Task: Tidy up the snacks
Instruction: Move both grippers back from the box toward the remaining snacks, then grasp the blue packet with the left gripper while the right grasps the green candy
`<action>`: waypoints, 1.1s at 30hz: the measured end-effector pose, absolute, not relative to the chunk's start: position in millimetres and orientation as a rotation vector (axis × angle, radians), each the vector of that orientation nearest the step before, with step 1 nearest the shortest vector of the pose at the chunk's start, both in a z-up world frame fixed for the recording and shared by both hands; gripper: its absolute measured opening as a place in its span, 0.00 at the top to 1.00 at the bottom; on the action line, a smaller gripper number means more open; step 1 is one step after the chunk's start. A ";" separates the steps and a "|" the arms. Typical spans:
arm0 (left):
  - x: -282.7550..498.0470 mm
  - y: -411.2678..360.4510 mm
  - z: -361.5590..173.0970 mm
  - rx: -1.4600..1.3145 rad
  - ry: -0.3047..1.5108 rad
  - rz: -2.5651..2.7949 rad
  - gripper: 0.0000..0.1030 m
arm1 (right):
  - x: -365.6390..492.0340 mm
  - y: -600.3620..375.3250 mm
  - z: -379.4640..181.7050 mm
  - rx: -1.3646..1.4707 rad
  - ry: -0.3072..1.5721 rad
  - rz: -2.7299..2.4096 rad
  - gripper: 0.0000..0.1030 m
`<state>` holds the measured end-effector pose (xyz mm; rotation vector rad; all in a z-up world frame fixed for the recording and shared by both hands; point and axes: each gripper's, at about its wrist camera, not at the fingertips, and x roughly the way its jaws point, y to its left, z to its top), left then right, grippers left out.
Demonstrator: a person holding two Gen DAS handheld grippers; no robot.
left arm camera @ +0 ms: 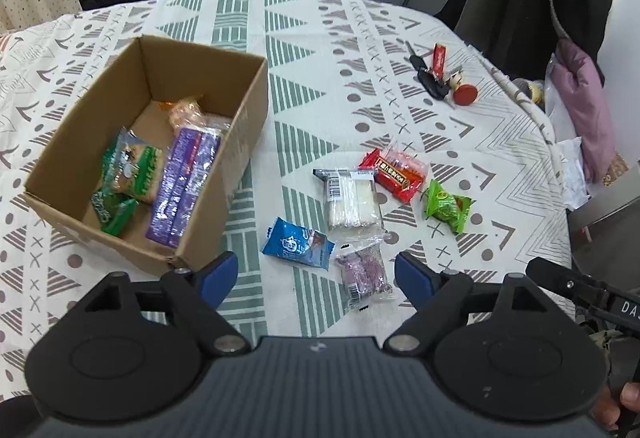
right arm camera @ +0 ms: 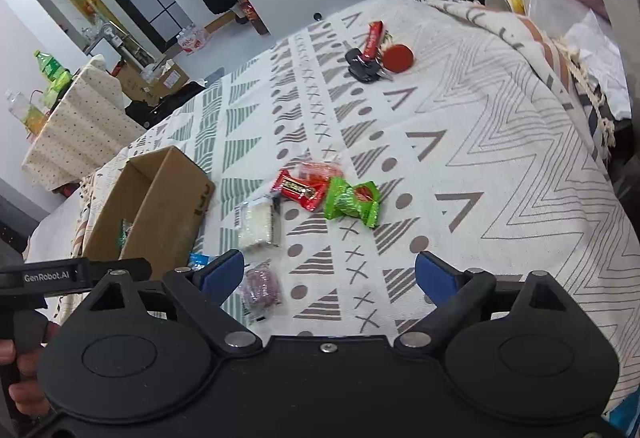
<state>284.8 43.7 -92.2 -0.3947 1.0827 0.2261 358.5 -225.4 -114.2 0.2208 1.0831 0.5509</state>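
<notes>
Left wrist view: a table under a patterned cloth (left arm camera: 360, 37), a room with boxes and a dark coat behind. Left of centre, a cardboard box (left arm camera: 248, 105) already holding green packets (left arm camera: 132, 173) and a purple pack (left arm camera: 184, 181). Loose on the cloth to its right: a blue packet (left arm camera: 298, 244), a clear purple-filled packet (left arm camera: 364, 274), a white wafer pack (left arm camera: 352, 201), a red bar (left arm camera: 394, 175), a green sweet (left arm camera: 448, 209). Far off, a bunch of keys (left arm camera: 434, 75), no part of the job. Left gripper (left arm camera: 316, 274) wide open, holding nothing, hovering over the blue and purple-filled packets.

Best next, probably: lower over the blue packet, nearest the box, close across its short width, keep clear of the neighbour touching its corner.

Right wrist view: same cloth, doorway and windows behind. Right gripper (right arm camera: 330, 274) spread wide, empty, above bare cloth beside the purple-filled packet (right arm camera: 262, 286). Green sweet (right arm camera: 354, 203) and red bar (right arm camera: 300, 191) ahead, touching; worth taking the green one first, from its free side.
</notes>
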 end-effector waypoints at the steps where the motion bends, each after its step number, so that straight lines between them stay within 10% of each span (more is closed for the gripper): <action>1: 287.0 42.7 -95.5 -0.395 1.088 0.231 0.18 | 360.6 -226.0 -117.0 0.225 1.088 0.550 0.12; 33: 341.5 45.4 -185.3 -0.358 1.207 0.293 0.58 | 428.8 -183.1 -188.0 0.227 1.209 0.553 0.21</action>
